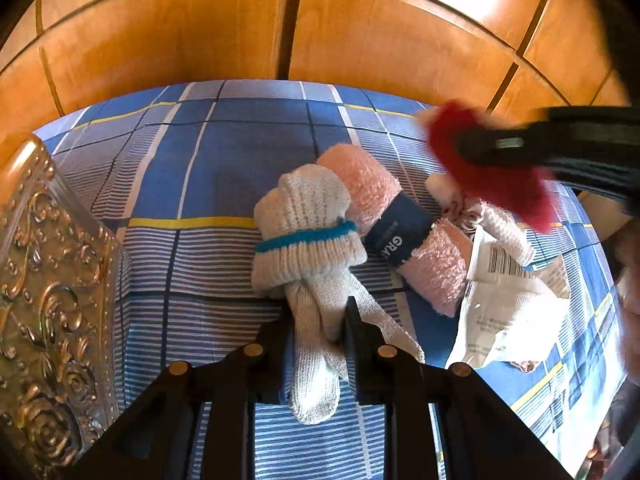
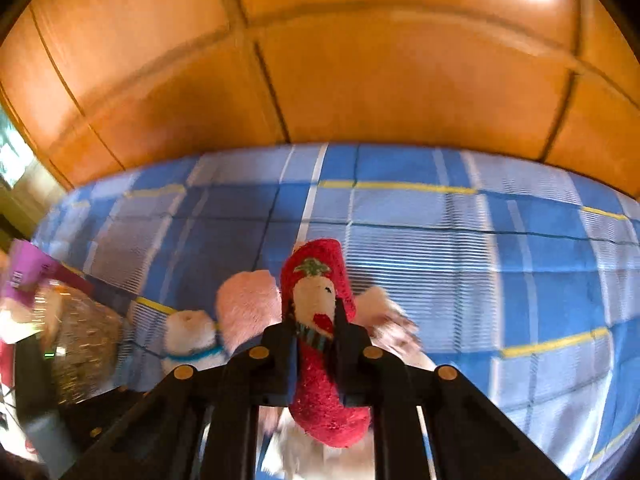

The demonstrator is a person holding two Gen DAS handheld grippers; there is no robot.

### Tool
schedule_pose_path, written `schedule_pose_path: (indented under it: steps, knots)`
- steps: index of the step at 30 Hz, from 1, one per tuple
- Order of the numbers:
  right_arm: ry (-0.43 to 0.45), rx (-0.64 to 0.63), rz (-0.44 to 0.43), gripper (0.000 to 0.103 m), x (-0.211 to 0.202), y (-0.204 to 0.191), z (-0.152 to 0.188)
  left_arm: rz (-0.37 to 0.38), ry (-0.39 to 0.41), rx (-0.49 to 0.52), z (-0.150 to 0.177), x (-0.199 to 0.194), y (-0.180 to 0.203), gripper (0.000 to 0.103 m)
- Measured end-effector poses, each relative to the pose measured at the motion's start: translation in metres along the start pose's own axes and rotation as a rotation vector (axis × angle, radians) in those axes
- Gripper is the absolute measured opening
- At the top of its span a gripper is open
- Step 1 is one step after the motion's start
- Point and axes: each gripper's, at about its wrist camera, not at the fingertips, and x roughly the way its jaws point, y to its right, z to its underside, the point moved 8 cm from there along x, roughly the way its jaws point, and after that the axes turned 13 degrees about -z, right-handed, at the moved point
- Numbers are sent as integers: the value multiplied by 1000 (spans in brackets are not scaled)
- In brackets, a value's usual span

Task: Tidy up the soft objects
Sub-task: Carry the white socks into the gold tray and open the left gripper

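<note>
My left gripper [image 1: 318, 316] is shut on the white knit glove bundle [image 1: 308, 232], which has a teal stripe and rests on the blue checked bedsheet [image 1: 208, 168]. A rolled pink towel [image 1: 394, 228] with a dark blue band lies touching the bundle on its right. My right gripper [image 2: 314, 330] is shut on a fuzzy red sock [image 2: 320, 336] with a snowman face and holds it above the bed. In the left wrist view the red sock [image 1: 480, 172] and the right gripper's black finger [image 1: 520, 144] show at upper right, blurred. The glove bundle [image 2: 192, 336] and pink towel [image 2: 248, 304] show in the right wrist view.
An ornate gold embossed box [image 1: 44, 288] stands at the left. A white paper label [image 1: 504, 300] and a pale pink sock [image 1: 504, 228] lie right of the towel. Orange wooden wardrobe doors [image 1: 280, 28] rise behind the bed. A purple package [image 2: 28, 268] sits at far left.
</note>
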Motion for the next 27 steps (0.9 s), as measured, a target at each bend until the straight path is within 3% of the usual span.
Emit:
schedule_pose_path:
  steps: [3,8,12,16,22,27]
  knots:
    - [63,19,-38,12,-46,-3,16,-2,3,1,1,-2,0,21]
    - [62,97,-46,13,-91,3,75,2,-35,4,2,-5,0,18]
    - [-5,154,-16,13,-94,7,142,8,-49,9,10,-17,-1,18]
    - [-56,205,78,13,-75,22,183,19,-33,43,24,-34,2,17]
    - [-6,227,88,16,-71,23,187,55,62,128,16,-77,12,17]
    - [2,205,111,17,-72,19,190,59,106,141,-28,-99,6,18]
